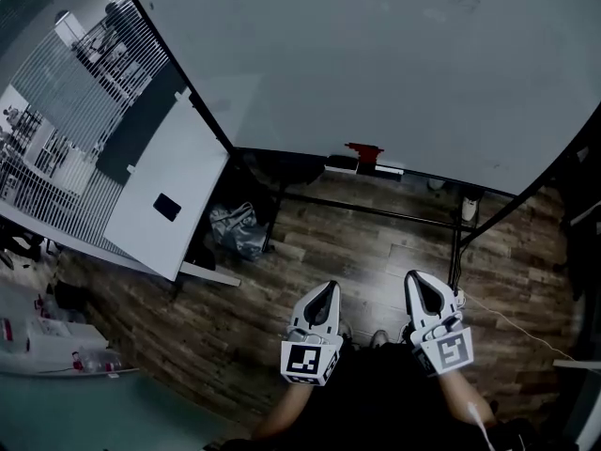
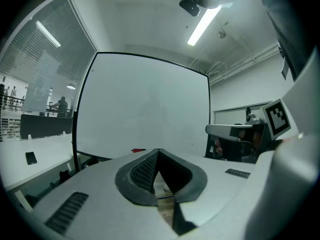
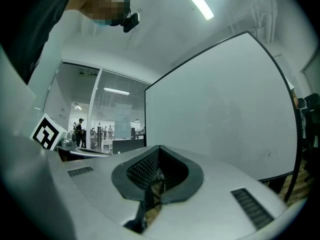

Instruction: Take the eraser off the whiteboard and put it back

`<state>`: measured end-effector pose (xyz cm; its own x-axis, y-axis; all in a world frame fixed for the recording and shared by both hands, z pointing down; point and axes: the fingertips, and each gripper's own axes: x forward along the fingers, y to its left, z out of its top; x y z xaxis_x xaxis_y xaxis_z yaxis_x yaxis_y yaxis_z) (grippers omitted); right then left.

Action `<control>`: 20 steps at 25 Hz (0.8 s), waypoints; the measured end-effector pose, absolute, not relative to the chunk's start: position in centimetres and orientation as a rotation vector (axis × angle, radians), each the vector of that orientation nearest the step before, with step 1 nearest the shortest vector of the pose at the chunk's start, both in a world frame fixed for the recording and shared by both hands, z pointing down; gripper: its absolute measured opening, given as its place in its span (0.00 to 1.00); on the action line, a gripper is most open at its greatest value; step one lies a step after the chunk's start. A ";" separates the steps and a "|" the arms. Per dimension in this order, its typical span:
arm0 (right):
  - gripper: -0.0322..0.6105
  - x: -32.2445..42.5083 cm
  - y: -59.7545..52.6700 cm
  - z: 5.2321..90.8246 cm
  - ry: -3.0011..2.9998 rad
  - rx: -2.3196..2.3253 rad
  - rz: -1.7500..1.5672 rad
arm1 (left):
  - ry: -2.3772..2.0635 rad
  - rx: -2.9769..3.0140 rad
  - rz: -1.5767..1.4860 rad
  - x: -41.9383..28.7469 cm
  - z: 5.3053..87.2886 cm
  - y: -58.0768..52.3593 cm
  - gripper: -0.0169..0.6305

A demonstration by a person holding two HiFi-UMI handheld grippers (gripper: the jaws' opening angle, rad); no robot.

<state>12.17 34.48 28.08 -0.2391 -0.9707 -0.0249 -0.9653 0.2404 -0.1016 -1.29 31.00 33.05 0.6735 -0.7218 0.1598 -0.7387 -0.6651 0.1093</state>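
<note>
The left gripper (image 1: 328,287) and the right gripper (image 1: 413,276) are being held side by side, close to the person's body, both pointing toward the whiteboard (image 1: 376,64) and standing well back from it. In the left gripper view, the left gripper (image 2: 158,150) is showing its jaws pressed together at the tips, with nothing caught between them. Only floor is showing through the small gap farther back. The right gripper (image 3: 159,148) is looking the same in its own view, with its jaws meeting at the tips and gripping nothing.

The eraser (image 1: 363,151) is sitting at the bottom edge of the whiteboard, red and small, at the ledge (image 1: 385,169) that is running along that edge. Whether it is resting on the ledge or sticking to the board just above it cannot be told. From the left gripper it is appearing as a thin red sliver (image 2: 138,150) low against the whiteboard (image 2: 145,104), just past the jaw tips. Neither gripper is touching it.

The whiteboard (image 3: 220,109) is filling most of the right gripper view, its surface looking blank. Under the whiteboard, a wooden floor (image 1: 357,252) is stretching toward the person, and a crumpled grey bag (image 1: 235,230) is lying on it below the board's lower left corner.
</note>
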 end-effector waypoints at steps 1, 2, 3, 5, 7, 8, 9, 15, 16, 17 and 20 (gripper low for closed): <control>0.07 12.0 34.3 28.1 2.403 -1.890 -0.103 | -1.190 2.722 0.153 -1.5 33.1 30.8 0.03; 0.07 11.8 34.1 28.2 2.398 -1.896 -0.106 | -1.183 2.724 0.153 -1.6 33.1 30.6 0.03; 0.07 11.7 33.8 28.3 2.391 -1.904 -0.108 | -1.176 2.728 0.153 -1.8 33.1 30.4 0.03; 0.07 11.3 33.3 28.4 2.377 -1.920 -0.108 | -1.165 2.741 0.158 -2.3 33.3 29.9 0.03; 0.07 10.7 32.8 28.4 2.359 -1.931 -0.105 | -1.155 2.747 0.167 -3.0 33.6 29.5 0.03; 0.07 10.4 32.7 28.3 2.349 -1.938 -0.103 | -1.147 2.749 0.170 -3.4 33.7 29.4 0.03; 0.07 10.1 32.7 28.3 2.341 -1.945 -0.102 | -1.134 2.752 0.174 -3.7 33.8 29.4 0.03; 0.07 9.2 32.1 28.4 2.308 -1.997 -0.100 | -1.084 2.747 0.186 -5.0 34.4 29.0 0.03; 0.07 9.1 32.1 28.3 2.305 -2.003 -0.098 | -1.079 2.746 0.187 -5.1 34.5 29.0 0.03; 0.07 9.0 32.1 28.2 2.302 -2.009 -0.095 | -1.075 2.747 0.186 -5.2 34.5 29.0 0.03; 0.07 9.1 31.8 28.0 2.302 -2.021 -0.082 | -1.065 2.747 0.177 -5.1 34.3 28.8 0.03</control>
